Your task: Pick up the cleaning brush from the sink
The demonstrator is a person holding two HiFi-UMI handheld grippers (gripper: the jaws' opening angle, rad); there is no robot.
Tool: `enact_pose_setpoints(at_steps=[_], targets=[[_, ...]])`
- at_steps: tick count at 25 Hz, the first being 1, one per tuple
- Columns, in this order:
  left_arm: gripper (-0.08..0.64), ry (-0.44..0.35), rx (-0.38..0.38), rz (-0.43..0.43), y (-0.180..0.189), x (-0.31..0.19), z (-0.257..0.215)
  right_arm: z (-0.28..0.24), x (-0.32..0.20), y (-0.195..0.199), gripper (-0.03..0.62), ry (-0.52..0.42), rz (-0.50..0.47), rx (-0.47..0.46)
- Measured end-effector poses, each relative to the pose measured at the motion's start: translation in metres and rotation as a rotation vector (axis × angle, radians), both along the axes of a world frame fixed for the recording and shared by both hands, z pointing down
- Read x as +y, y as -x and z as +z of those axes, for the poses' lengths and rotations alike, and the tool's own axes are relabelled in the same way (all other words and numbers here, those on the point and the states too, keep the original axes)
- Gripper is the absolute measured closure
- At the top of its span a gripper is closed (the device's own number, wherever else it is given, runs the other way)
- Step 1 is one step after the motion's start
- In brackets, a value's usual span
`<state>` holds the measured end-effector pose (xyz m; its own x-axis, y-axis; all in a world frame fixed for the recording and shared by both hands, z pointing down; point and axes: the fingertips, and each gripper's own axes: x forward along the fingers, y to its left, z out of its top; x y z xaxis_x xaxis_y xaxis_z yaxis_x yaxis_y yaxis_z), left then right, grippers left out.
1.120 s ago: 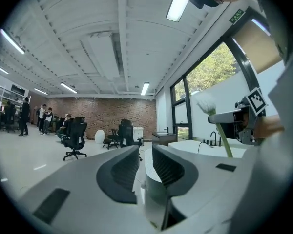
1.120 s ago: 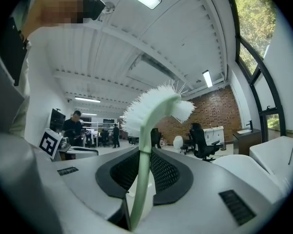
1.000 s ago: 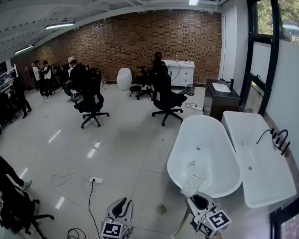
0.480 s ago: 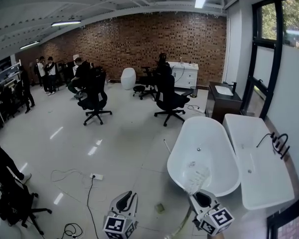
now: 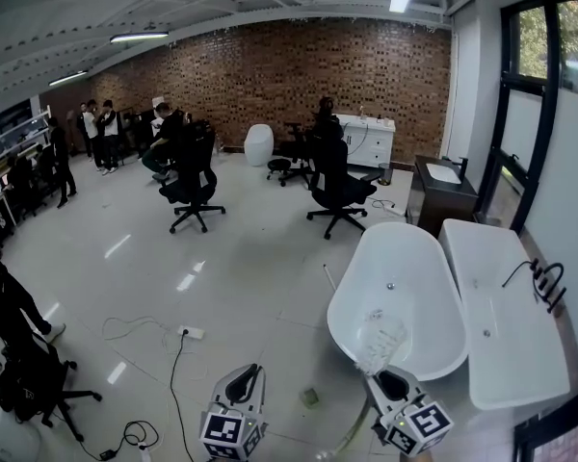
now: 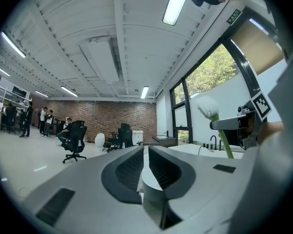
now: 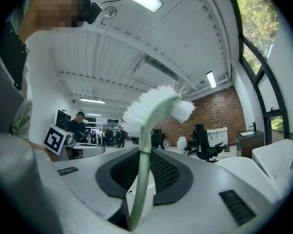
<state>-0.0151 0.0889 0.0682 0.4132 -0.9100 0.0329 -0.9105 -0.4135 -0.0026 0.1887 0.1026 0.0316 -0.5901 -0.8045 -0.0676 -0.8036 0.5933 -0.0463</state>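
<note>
The cleaning brush has a white bristle head and a pale green handle. My right gripper is shut on that handle, at the bottom right of the head view, in front of the oval bathtub. In the right gripper view the brush stands up between the jaws of the right gripper. My left gripper hangs at the bottom centre, holding nothing. Its jaws have just been closing and in the left gripper view only a thin slit remains. The brush shows there at the right.
A rectangular tub with a black faucet lies right of the oval one. A dark vanity with a white sink stands behind. Office chairs and people occupy the far floor. A power strip with cable lies on the tiles.
The left gripper's jaws have drawn together with nothing between them. The head view has tilted up a little. The right gripper keeps its hold on the brush.
</note>
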Motion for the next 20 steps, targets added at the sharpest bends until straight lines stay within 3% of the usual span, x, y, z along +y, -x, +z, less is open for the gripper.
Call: enact_pose_setpoints(at_steps=[11, 20], targets=[[0.528, -0.002, -0.014, 0.005, -0.016, 0.0, 0.0, -0.006, 0.001, -0.011, 0.542, 0.0, -0.014, -0.044], [0.528, -0.007, -0.028, -0.005, -0.017, -0.002, -0.001, -0.003, -0.003, -0.008, 0.543, -0.017, -0.015, -0.028]])
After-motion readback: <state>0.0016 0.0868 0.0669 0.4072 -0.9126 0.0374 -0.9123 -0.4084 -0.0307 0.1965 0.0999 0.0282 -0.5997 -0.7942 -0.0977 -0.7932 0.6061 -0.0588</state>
